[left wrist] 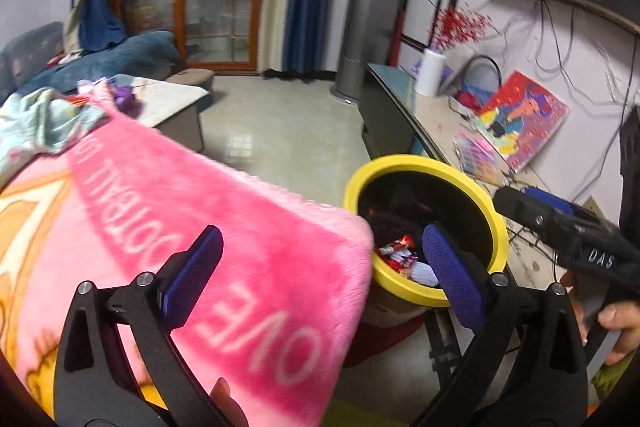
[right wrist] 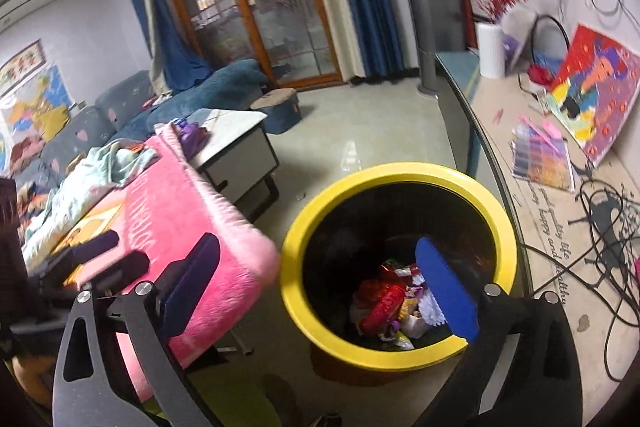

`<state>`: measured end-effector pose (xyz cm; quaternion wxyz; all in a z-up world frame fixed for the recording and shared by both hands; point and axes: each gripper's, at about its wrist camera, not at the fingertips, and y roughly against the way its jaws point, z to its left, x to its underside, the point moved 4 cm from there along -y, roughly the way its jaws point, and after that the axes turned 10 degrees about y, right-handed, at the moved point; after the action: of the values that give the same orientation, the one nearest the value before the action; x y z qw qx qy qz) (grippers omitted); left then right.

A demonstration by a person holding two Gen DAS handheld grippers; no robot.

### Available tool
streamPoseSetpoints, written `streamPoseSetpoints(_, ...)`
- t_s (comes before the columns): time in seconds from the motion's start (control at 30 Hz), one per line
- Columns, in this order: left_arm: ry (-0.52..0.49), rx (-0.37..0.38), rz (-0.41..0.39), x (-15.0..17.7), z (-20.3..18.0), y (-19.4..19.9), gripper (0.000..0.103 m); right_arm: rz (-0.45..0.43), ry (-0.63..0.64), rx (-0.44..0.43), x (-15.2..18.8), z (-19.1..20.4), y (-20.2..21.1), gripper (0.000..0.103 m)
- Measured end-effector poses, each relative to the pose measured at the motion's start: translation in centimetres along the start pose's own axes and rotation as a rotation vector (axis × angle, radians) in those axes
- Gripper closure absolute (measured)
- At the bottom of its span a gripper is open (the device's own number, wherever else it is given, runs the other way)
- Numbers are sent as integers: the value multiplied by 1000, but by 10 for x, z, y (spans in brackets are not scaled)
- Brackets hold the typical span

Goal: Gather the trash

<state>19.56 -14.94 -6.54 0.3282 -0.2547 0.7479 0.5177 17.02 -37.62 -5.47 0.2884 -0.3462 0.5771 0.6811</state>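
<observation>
1. Left hand-held gripper (left wrist: 320, 267): jaws wide, empty.
2. Right hand-held gripper (right wrist: 320, 291): jaws wide, empty, nearer the bin.
3. Bin (right wrist: 508, 239): below and ahead of the right gripper.
4. Trash (right wrist: 384, 303): wrappers at the bin's bottom.

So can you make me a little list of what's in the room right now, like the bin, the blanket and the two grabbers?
bin: yellow-rimmed bin on the floor, beside the pink blanket
inside bin: wrappers piled at the bottom
blanket: pink blanket with white letters, spread flat
left gripper: open, holding nothing
right gripper: open, holding nothing, over the bin
side counter: cables, colourful picture
</observation>
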Motion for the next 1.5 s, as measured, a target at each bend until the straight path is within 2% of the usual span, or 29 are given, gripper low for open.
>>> streamPoseSetpoints(0.13, 25, -32, -48, 4, 17, 26, 11, -47, 15, -4, 3, 20, 15, 7)
streamPoseSetpoints(0.27, 43, -46, -83, 10, 33, 52, 11, -104, 87, 0, 5, 48, 35, 7)
streamPoseSetpoints(0.4, 61, -54, -117, 16, 42, 74, 11, -106, 147, 3, 9, 76, 51, 7)
streamPoseSetpoints(0.53, 58, -73, -153, 26, 48, 95, 11, -89, 131, 23, 15, 84, 59, 7)
streamPoseSetpoints(0.8, 68, -95, -237, 34, 58, 127, 11, -155, 173, 62, 20, 99, 74, 7)
streamPoseSetpoints(0.97, 77, -99, -247, 33, 59, 132, 11, -153, 213, 61, 24, 106, 73, 7)
streamPoseSetpoints(1.5, 93, -105, -255, 36, 63, 136, 11, -150, 209, 63, 28, 107, 68, 7)
